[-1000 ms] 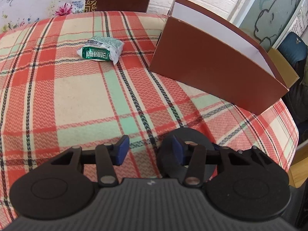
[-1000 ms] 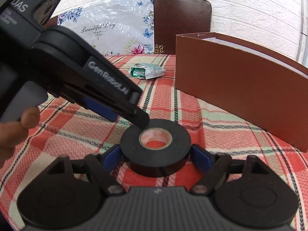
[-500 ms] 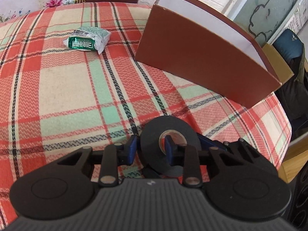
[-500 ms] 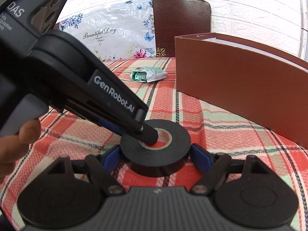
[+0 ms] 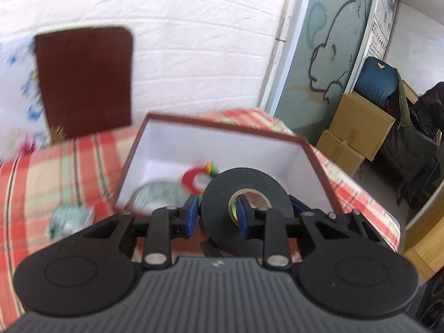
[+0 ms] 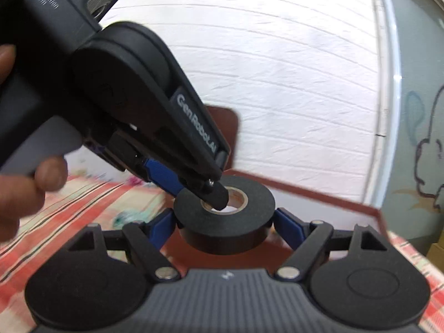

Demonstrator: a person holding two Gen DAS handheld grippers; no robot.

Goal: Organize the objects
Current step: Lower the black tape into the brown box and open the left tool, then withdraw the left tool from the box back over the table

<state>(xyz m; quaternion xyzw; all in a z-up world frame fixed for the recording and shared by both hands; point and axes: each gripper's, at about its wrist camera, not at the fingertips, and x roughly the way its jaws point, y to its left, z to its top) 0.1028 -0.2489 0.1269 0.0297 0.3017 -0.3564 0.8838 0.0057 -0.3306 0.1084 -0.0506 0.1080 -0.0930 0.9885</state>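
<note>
I count one roll of black tape (image 5: 245, 197), matte and ring-shaped with a pale core, carried by both tools above the near wall of the box (image 5: 222, 149). My left gripper (image 5: 215, 213) pinches the roll's wall, one blue pad outside, one in the core. My right gripper (image 6: 224, 222) is clamped across the roll's outer rim. One brown, white-lined box holds a red ring (image 5: 194, 179) and a blurred silvery disc (image 5: 159, 197). One green packet (image 5: 70, 217) lies on the plaid table (image 5: 55, 166).

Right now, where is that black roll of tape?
The black tape roll is held up between both claws, left claw and right claw, above the near edge of the open brown box.
</note>
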